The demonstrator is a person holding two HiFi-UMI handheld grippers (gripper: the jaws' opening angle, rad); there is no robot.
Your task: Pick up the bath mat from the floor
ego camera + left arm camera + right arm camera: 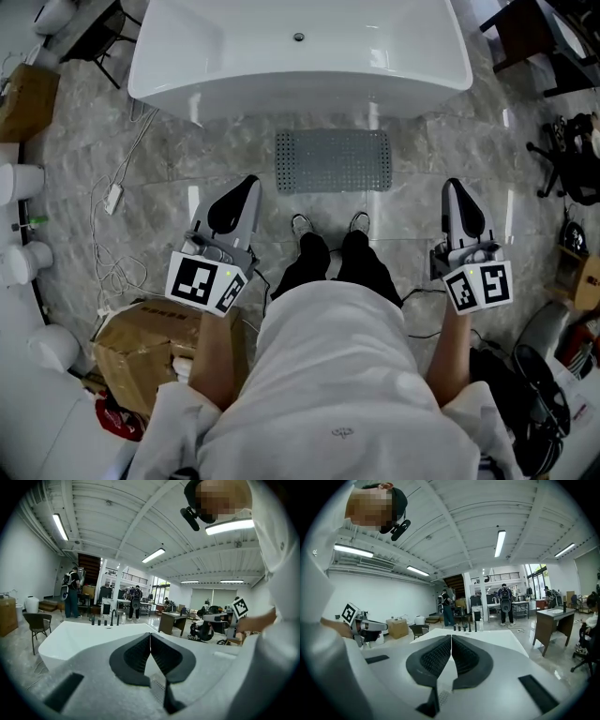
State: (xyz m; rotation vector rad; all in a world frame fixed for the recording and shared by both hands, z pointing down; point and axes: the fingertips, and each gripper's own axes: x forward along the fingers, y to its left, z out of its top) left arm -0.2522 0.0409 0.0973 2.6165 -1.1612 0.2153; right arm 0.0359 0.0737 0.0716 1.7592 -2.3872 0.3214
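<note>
The grey, dotted bath mat [333,160] lies flat on the marble floor, just in front of the white bathtub [300,56]. My left gripper [246,183] is held above the floor, short of the mat's left end; its jaws are shut with nothing between them. On the other side my right gripper [456,186] hangs off the mat's right end, also shut and empty. In the left gripper view the jaws [150,639] meet in a line, with the tub [79,637] beyond them. The right gripper view shows its jaws [451,641] closed the same way.
The person's shoes [302,225] stand just short of the mat. A cardboard box [150,352] sits at the left, with white cables [112,234] trailing on the floor nearby. Chairs and gear [562,169] crowd the right side. People stand at the back of the hall [505,603].
</note>
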